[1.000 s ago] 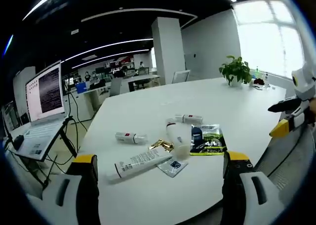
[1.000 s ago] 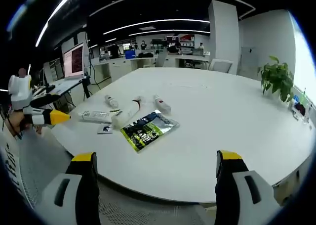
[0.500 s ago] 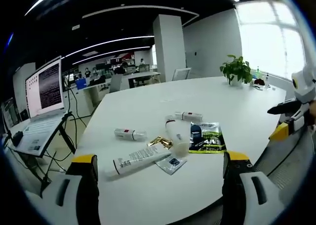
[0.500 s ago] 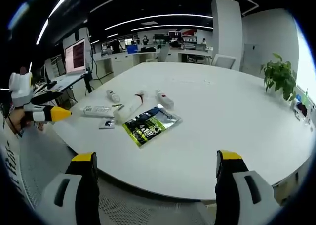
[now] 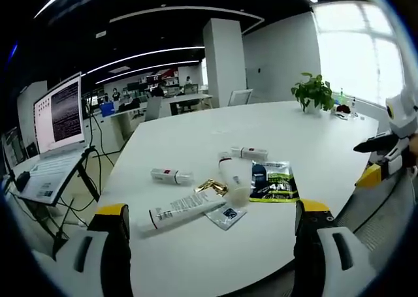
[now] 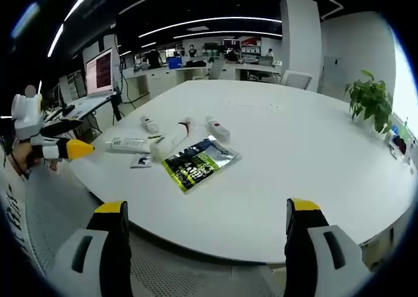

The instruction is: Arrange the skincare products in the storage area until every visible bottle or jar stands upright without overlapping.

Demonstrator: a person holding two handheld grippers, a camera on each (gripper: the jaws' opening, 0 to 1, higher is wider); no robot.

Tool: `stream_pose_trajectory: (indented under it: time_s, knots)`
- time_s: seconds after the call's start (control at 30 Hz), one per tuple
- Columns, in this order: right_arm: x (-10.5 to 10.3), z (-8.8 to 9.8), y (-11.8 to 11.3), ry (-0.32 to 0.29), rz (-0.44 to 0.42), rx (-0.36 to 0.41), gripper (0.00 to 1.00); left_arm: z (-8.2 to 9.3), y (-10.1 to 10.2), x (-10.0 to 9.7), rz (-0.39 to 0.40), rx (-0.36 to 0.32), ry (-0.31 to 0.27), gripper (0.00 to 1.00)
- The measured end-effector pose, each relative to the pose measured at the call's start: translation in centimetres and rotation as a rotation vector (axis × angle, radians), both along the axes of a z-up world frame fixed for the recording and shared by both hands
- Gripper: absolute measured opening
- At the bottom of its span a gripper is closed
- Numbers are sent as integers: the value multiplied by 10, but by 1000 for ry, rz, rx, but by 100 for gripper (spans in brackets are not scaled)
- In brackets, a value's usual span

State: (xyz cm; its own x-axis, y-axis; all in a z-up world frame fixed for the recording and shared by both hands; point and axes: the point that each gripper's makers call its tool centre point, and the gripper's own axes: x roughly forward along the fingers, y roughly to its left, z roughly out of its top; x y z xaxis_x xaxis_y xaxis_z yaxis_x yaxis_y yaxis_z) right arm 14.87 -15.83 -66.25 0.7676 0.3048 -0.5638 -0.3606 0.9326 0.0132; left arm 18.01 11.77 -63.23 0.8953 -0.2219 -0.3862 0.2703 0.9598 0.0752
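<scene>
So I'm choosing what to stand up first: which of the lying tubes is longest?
The long white tube with printed text, lying nearest the left gripper, beside the small sachet; the others are shorter.

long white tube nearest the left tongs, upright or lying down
Lying down. The long white tube rests flat on its side on the white table, cap end pointing toward the laptop side.

Large white round table. Potted plant at its far edge, near bright window. Small items just beside plant, too small to tell. Laptop on stand off table's left side, screen lit. White pillar beyond table; desks behind.
</scene>
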Motion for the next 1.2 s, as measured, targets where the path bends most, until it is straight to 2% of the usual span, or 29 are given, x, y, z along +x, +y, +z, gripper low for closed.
stream_pose_trajectory:
  time_s: [0.2,0.9,1.07,1.2]
  knots:
    - [0,0,1,-1,2,2,100,-1,1,0,7,-11,11,99]
    - [-2,4,6,-20,20,25,100,-4,6,0,35,55,4,99]
    - [-3,7,12,-40,58,1,100,-9,5,0,30,82,23,99]
    - [-3,9,15,-44,81,17,100,-7,7,1,33,63,24,99]
